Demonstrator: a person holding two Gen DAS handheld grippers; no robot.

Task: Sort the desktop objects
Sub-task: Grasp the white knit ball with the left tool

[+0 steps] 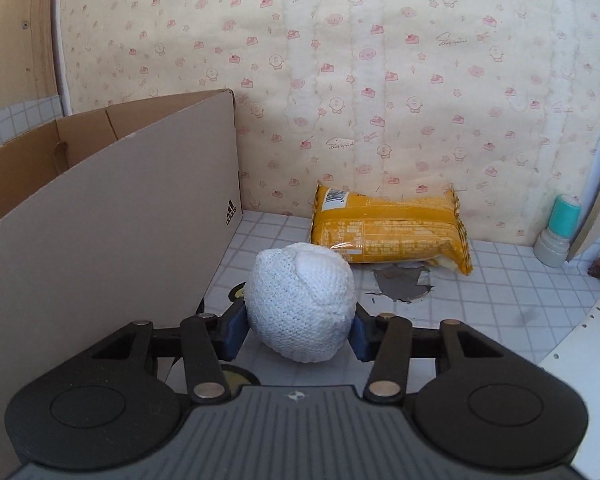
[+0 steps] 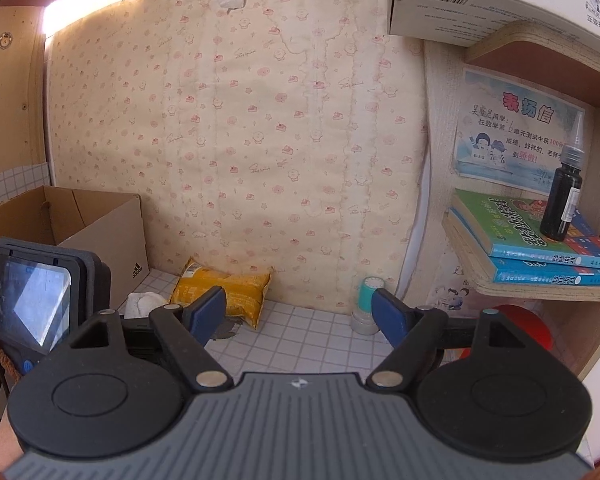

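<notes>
Seemingly squeezed, white knitted ball [image 1: 300, 304] sits between left gripper [image 1: 298, 336] fingers [image 1: 233, 330]

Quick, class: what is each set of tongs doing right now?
Left tongs: closed on the white knitted ball.
Right tongs: open, nothing between the pads.

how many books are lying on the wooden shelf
2, stacked flat on the wooden shelf at the right of the right wrist view: a green-covered book on top with a black dropper bottle standing on it, and a blue-spined book beneath. More may be hidden past the frame edge.
</notes>
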